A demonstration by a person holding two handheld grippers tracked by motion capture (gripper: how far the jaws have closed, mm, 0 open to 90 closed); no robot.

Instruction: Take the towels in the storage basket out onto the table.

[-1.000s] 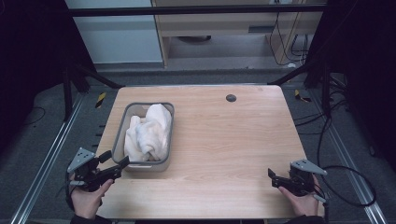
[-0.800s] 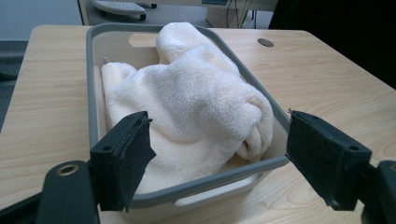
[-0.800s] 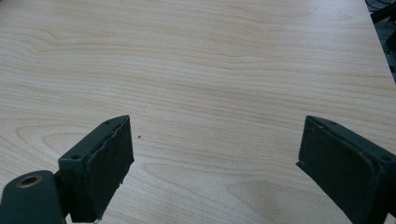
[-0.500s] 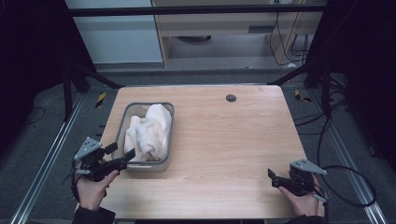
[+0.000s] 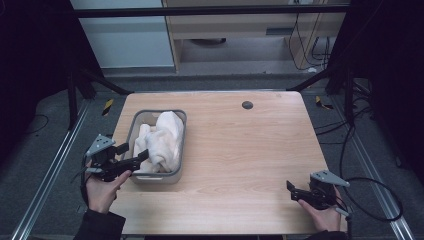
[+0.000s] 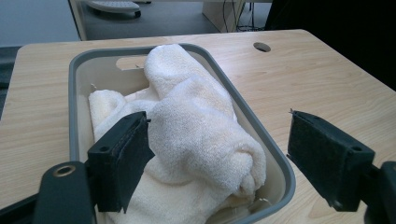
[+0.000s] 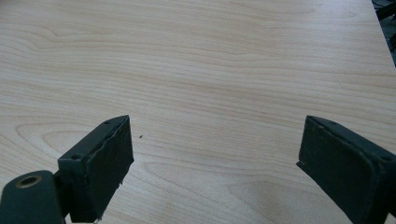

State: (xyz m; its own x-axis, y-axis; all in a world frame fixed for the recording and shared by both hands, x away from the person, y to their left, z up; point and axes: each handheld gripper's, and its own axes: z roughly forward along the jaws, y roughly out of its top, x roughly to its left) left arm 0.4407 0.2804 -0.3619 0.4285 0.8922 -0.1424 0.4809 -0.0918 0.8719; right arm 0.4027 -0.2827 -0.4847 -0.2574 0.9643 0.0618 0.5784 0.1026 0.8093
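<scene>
over the last second the left tool (image 5: 131,156) has travelled from the near left corner of the pale wood-grain worktop (image 5: 250,145) up to the near end of the grey rounded-rectangular plastic bin (image 5: 176,170). its jaws are spread wide, and in the left gripper view they straddle the crumpled cream terry towel (image 6: 196,130), one black pad over the cloth inside the bin, the other out past the bin's rim above the worktop. that reads as the reach being nearly done and the pinch not yet made; the towel lies wholly in the bin, heaped above its rim, in the same place as a second ago. the right tool (image 5: 300,192) has not shifted: it rests low at the near right corner, jaws apart with nothing between them, bare wood in front of it.

the towel is thick looped pile, soft and bulky, rolled into fat folds with a rounded hump toward the near end, so it should give under the pads and may drag loose layers along. the bin is smooth, stiff, thin-walled, with a slot handle cut in its far wall and softly curved corners. the worktop is flat laminate with a small dark round grommet hole (image 5: 247,105) near its far edge.
</scene>
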